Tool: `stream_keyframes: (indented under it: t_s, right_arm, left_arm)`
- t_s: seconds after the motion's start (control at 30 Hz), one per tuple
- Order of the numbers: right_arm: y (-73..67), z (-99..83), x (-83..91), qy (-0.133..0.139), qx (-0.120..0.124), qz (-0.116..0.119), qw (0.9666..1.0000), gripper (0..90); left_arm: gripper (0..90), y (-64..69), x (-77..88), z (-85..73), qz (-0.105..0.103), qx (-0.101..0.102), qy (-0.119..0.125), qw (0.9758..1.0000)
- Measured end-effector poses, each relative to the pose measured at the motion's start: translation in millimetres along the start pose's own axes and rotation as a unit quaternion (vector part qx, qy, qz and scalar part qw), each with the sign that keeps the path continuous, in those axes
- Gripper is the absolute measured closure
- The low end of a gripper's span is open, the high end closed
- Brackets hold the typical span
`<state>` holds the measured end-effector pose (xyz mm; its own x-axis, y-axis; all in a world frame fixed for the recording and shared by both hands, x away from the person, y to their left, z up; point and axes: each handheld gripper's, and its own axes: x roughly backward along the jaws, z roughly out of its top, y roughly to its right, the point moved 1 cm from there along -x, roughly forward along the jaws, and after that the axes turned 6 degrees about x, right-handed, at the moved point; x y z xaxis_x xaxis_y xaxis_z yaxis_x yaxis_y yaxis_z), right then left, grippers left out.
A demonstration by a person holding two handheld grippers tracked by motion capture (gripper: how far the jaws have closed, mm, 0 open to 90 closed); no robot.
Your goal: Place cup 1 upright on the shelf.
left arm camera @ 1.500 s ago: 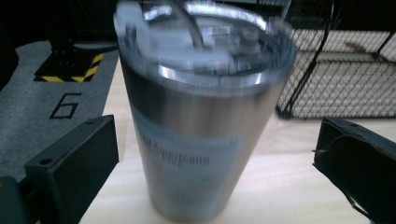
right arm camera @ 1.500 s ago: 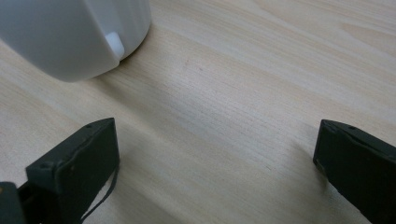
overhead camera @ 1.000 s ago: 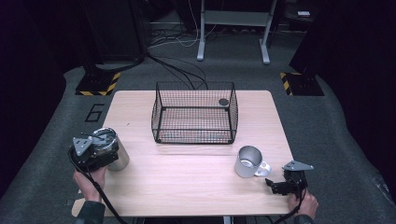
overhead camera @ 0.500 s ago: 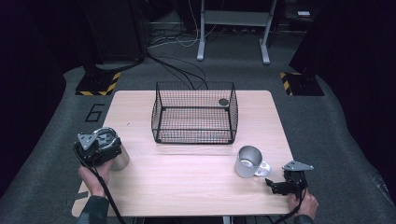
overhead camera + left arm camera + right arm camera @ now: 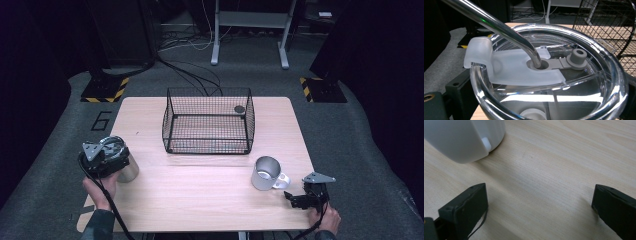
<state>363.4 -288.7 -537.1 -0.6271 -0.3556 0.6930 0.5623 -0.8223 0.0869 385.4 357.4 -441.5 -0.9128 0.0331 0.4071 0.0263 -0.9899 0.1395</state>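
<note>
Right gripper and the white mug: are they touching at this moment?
Apart. In the right gripper view, bare wooden table lies between the open jaws of the right gripper and the white mug; neither jaw reaches it.

Two handheld black blocky two-jaw grippers: left gripper (image 5: 104,156), right gripper (image 5: 305,200); each topped by grey three-cornered plate, trailing black cable. Flat matte jaws, small screw holes. Dark sleeve (image 5: 100,227) at left wrist.
</note>
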Motion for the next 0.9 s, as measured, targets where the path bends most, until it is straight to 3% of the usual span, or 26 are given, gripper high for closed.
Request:
stream_keyframes:
  t_s: [0.53,0.9]
  right_arm:
    - [0.1,0.0,0.1,-0.003,-0.004,0.003,1.0000,0.0]
    - [0.3,0.0,0.1,-0.003,-0.004,0.004,1.0000,0.0]
  left_arm:
    - [3.9,-3.7,26.0,19.0,-0.026,-0.012,0.007,0.9996]
    - [3.9,12.4,36.2,28.5,-0.060,-0.023,0.007,0.9979]
